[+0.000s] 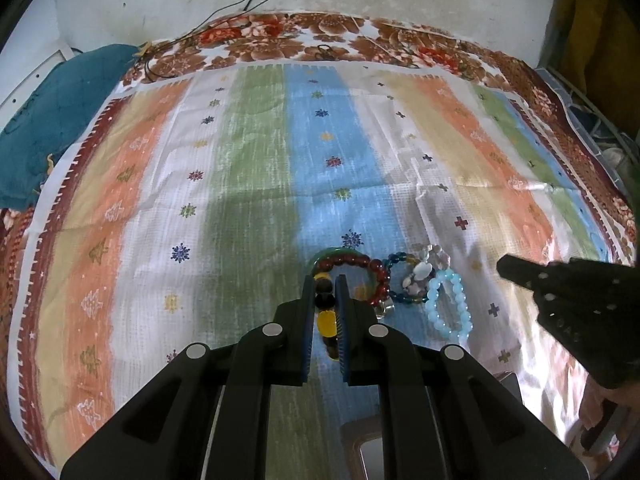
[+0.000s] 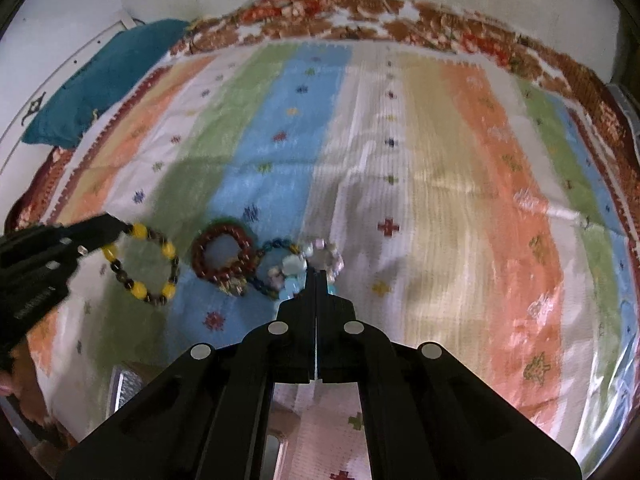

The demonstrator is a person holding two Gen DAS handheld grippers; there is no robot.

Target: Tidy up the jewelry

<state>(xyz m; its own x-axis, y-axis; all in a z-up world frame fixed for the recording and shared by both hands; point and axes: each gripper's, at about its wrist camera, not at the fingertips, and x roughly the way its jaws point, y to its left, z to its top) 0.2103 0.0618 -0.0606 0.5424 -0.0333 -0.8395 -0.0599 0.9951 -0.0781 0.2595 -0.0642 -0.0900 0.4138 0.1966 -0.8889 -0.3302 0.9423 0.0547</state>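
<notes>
My left gripper is shut on a yellow-and-dark bead bracelet; in the right wrist view the bracelet hangs from the left gripper above the striped cloth. A dark red bead bracelet, a dark blue-green one, a pale blue one and a clear pinkish one lie in a cluster on the cloth. My right gripper is shut, its tips at the cluster's right end; whether it grips a bead is unclear.
A teal cushion lies at the cloth's far left edge. Black cables run down the wall to the floral border. A brown-framed box sits under the left gripper at the near edge.
</notes>
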